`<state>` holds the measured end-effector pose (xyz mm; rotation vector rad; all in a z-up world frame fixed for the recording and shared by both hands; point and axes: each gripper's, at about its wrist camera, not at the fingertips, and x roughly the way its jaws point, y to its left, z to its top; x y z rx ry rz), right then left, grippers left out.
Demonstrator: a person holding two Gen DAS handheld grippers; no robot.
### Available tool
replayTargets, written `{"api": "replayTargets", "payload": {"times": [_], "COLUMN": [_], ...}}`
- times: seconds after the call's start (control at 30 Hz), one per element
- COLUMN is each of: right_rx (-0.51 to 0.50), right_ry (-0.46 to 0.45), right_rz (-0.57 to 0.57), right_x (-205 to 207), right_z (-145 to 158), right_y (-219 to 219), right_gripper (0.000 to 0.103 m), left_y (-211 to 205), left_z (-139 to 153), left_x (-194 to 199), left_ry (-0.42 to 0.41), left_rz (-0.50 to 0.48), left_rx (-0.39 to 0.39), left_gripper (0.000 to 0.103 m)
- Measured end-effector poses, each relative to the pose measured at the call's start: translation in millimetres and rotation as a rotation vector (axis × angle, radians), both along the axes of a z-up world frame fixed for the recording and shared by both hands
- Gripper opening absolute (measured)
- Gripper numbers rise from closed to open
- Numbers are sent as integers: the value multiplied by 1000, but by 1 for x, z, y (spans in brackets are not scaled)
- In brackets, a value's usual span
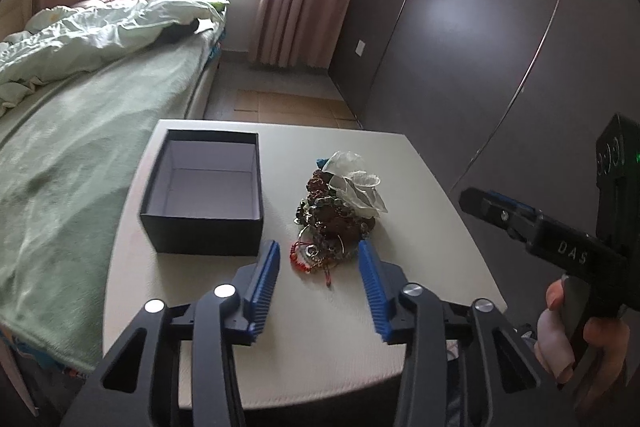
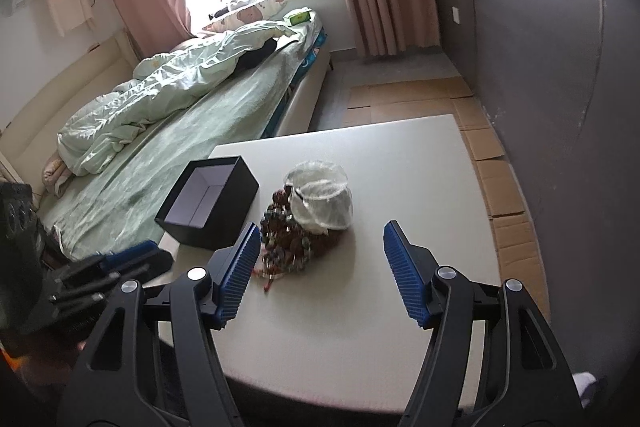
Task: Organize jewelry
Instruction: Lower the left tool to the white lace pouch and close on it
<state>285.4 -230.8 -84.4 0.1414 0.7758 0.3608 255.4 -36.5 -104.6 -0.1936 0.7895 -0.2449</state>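
Both grippers hovered short of the jewelry pile (image 1: 334,223), jaws apart and empty.
Picking one loose strand at its edge seemed wiser before the box (image 1: 204,195).

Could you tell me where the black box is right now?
In the left wrist view the black box sits open on the white table, left of the jewelry pile.

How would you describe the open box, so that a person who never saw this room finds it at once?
Look at the white table beside the green bed. On its bed side stands the black box, open, with a pale lining and nothing inside. The jewelry pile beside it is a tangled, many-coloured heap; the box alone has straight, dark walls.
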Motion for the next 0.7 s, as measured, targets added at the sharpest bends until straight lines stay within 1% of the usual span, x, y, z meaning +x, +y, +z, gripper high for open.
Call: {"api": "replayTargets", "payload": {"times": [0.07,0.17,0.23,0.3,0.33,0.37,0.4,0.53,0.7], "right_rx": [22,67,115,117,105,111,126,181,200], "right_ry": [18,42,61,86,91,96,101,146,164], "right_rz": [5,8,18,16,7,3,4,1,-6], "right_x": [14,31,40,46,49,51,51,57,64], "right_z": [-5,-12,-20,-27,-28,-29,-30,-36,-36], "right_y": [-1,-1,-2,0,1,1,0,-6,-7], "right_gripper": [61,61,61,61,61,61,61,61,61], "left_y": [-1,-3,-5,-7,-9,-10,-11,-17,-21], "left_z": [-6,-15,-21,-26,-29,-33,-37,-47,-60], "left_x": [12,27,37,44,48,53,58,73,84], "left_ry": [17,36,45,49,50,56,66,76,88], "left_rz": [-1,-1,-1,-3,-1,1,3,-1,5], "left_rx": [-11,-29,-30,-31,-28,-24,-25,-13,0], "left_gripper": [32,32,32,32,30,27,26,26,26]}}
